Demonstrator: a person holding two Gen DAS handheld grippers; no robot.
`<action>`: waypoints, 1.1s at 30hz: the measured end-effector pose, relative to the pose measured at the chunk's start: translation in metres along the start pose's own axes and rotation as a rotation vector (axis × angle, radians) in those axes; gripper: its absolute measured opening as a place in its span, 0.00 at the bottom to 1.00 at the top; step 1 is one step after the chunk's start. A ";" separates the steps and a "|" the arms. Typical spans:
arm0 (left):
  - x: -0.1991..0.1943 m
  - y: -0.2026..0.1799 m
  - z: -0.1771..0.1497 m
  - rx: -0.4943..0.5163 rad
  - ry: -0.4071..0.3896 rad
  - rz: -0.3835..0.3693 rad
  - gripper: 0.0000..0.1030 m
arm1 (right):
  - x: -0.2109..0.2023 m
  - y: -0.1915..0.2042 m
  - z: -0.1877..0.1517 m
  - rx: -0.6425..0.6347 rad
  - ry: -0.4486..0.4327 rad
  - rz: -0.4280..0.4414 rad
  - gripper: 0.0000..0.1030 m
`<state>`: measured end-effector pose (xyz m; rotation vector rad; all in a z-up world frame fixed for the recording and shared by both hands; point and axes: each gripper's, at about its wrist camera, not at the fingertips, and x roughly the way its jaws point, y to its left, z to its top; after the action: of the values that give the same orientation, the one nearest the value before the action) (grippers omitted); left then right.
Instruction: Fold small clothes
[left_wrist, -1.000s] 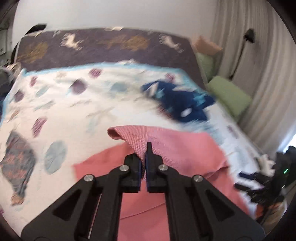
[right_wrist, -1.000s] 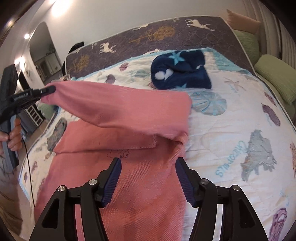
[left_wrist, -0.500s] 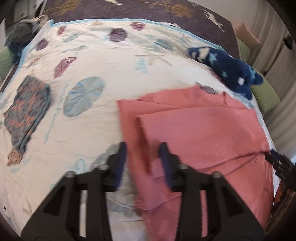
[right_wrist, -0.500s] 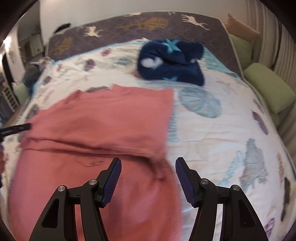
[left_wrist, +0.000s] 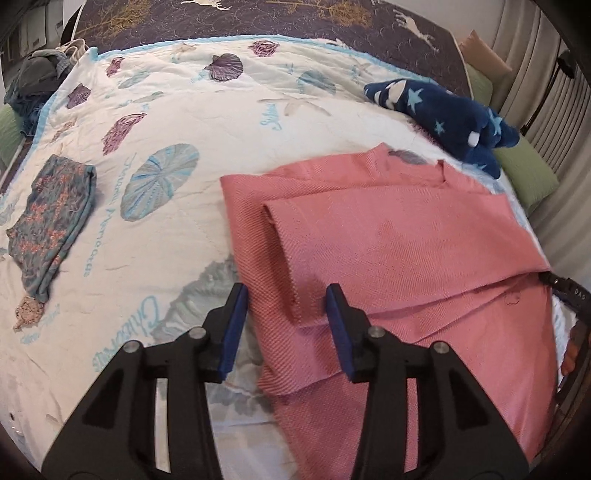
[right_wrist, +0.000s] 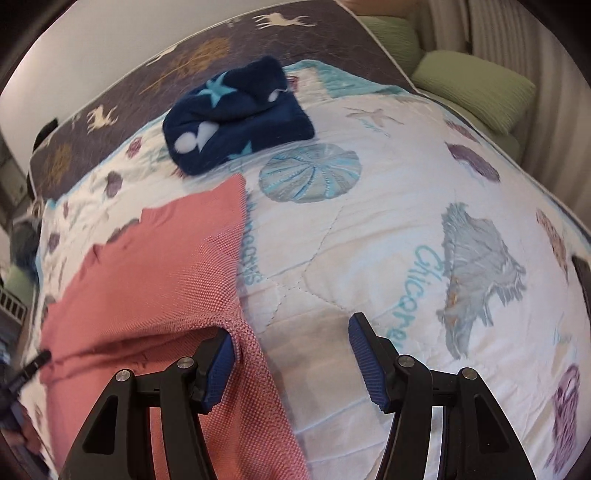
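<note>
A pink knitted garment (left_wrist: 399, 251) lies on the bed quilt (left_wrist: 177, 122) with one side folded over its middle. My left gripper (left_wrist: 287, 325) is open just above the garment's left edge, holding nothing. In the right wrist view the same garment (right_wrist: 155, 273) fills the lower left. My right gripper (right_wrist: 291, 354) is open and empty, its left finger (right_wrist: 218, 365) at the garment's right edge, its right finger over bare quilt (right_wrist: 369, 221).
A folded navy star-print fleece (left_wrist: 443, 114) lies at the back right of the bed, also in the right wrist view (right_wrist: 236, 118). A folded grey-blue patterned garment (left_wrist: 51, 218) lies at the left. Green cushions (right_wrist: 476, 88) lie beside the bed.
My left gripper carried the pink fold across, laid it down on the garment and opened. The right gripper stayed open and moved closer over the garment's right edge.
</note>
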<state>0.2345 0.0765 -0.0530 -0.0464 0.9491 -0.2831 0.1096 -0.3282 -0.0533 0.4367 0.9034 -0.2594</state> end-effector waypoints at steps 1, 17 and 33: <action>-0.002 0.001 0.001 -0.007 -0.011 -0.021 0.44 | -0.001 -0.004 0.000 0.031 0.003 0.016 0.59; -0.030 -0.015 0.017 -0.031 -0.119 -0.130 0.48 | -0.047 -0.011 0.023 0.008 -0.095 0.087 0.30; 0.003 -0.031 0.021 0.018 -0.090 -0.074 0.34 | 0.035 0.015 0.056 -0.053 -0.045 0.086 0.06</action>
<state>0.2464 0.0442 -0.0387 -0.0773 0.8562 -0.3554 0.1757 -0.3421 -0.0477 0.4179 0.8434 -0.1654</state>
